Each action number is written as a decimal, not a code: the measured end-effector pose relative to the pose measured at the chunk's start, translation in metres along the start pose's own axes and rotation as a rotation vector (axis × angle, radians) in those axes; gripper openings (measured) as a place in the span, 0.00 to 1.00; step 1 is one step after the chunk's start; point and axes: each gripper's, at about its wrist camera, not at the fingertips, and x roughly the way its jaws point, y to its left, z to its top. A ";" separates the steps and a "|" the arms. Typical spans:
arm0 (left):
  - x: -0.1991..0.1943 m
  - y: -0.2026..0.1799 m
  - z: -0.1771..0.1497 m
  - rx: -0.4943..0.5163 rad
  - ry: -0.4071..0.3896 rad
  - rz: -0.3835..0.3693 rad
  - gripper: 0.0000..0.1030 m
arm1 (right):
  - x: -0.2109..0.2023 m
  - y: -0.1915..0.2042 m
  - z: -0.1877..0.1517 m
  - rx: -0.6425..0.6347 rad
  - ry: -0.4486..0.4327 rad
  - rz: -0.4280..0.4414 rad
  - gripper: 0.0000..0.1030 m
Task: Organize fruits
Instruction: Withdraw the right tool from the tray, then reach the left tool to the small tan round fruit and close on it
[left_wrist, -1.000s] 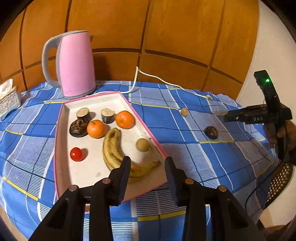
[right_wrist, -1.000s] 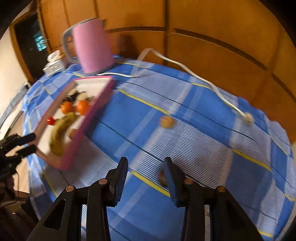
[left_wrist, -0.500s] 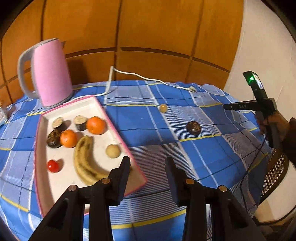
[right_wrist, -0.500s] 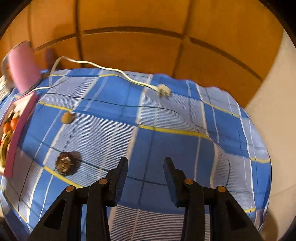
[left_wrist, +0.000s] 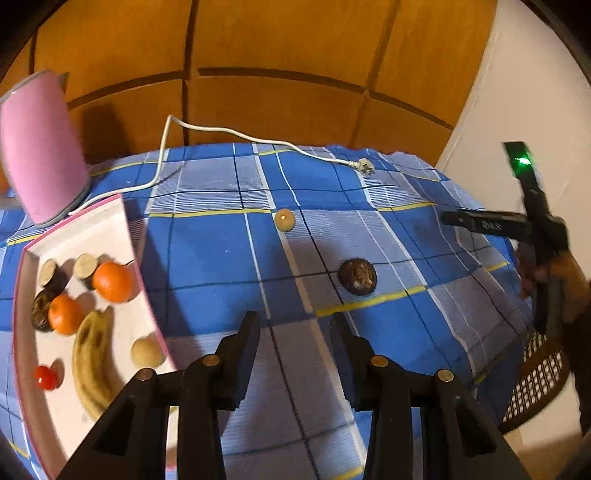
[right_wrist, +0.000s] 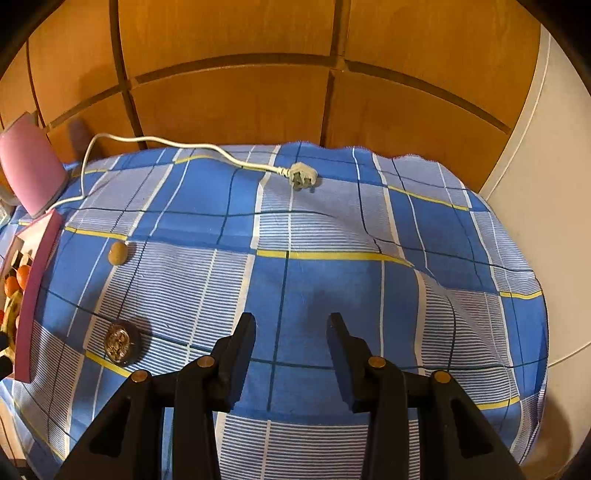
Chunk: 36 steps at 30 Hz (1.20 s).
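Observation:
A white tray with a pink rim (left_wrist: 130, 236) lies at the left of the left wrist view. It holds two oranges (left_wrist: 112, 281), a banana (left_wrist: 92, 363), a tan round fruit (left_wrist: 147, 352), a small red fruit (left_wrist: 46, 377) and dark pieces (left_wrist: 40, 314). Two fruits lie loose on the blue checked cloth: a small tan one (left_wrist: 284, 219) (right_wrist: 118, 253) and a dark brown one (left_wrist: 357, 276) (right_wrist: 120, 343). My left gripper (left_wrist: 295, 325) hangs open over bare cloth, short of the dark fruit. My right gripper (right_wrist: 291, 325) is open too, with the dark fruit off to its left.
A pink kettle (left_wrist: 40, 147) stands behind the tray, and its white cord (left_wrist: 221, 131) ends in a loose plug (right_wrist: 303, 176) on the cloth. Wooden panels rise behind the table. The cloth drops off at the right, where a wicker chair (left_wrist: 535, 376) stands.
The left view has swung right, so the tray slid to the left edge and the loose fruits came to the middle. The right view swung right and levelled; the dark fruit now sits lower left.

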 end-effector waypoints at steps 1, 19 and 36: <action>0.008 0.001 0.007 -0.018 0.019 -0.002 0.39 | -0.001 0.000 0.000 0.002 -0.004 0.003 0.39; 0.149 -0.013 0.099 0.082 0.160 0.094 0.38 | -0.009 -0.003 0.003 0.025 -0.042 0.056 0.39; 0.131 -0.020 0.069 0.095 0.100 0.047 0.24 | -0.001 0.005 0.001 -0.016 -0.006 0.067 0.39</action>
